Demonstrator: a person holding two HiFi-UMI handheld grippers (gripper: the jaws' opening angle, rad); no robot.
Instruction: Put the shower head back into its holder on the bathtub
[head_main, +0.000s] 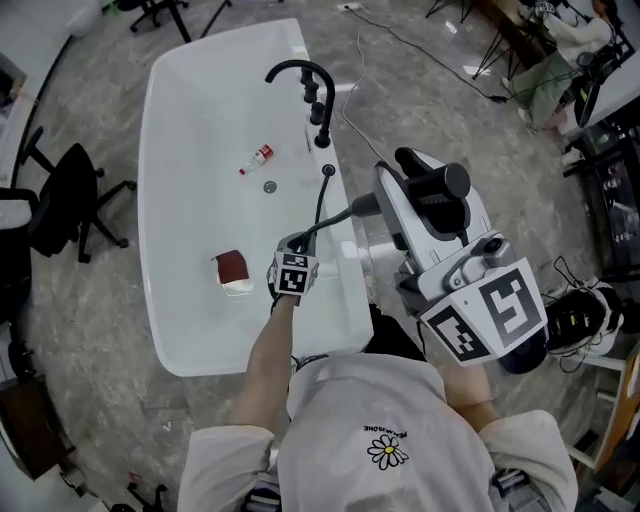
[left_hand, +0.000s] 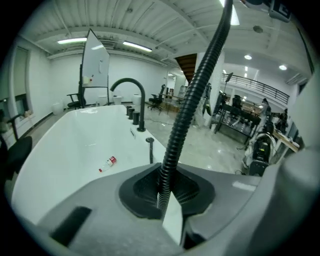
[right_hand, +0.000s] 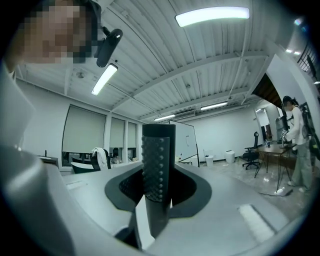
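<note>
Head view showed the white tub running from 6 to 12 o'clock, with a black faucet on its rim toward the 12 o'clock end. The left gripper hung over the rim on the tub's 4 o'clock side, its jaws clamped on the black ribbed hose. In the left gripper view that hose rose from between the jaws toward 1 o'clock. From there the hose led toward 3 o'clock to the right gripper, which was outside the tub. Its jaws were clamped on the shower head, whose studded black shaft stood upright between them in the right gripper view. A slim capped post stood on the rim at 12 o'clock from the left gripper, apart from the shower head. Inside the tub lay a small bottle with a red band, the drain at its 5 o'clock, and a red-and-white block at 9 o'clock from the left gripper.
</note>
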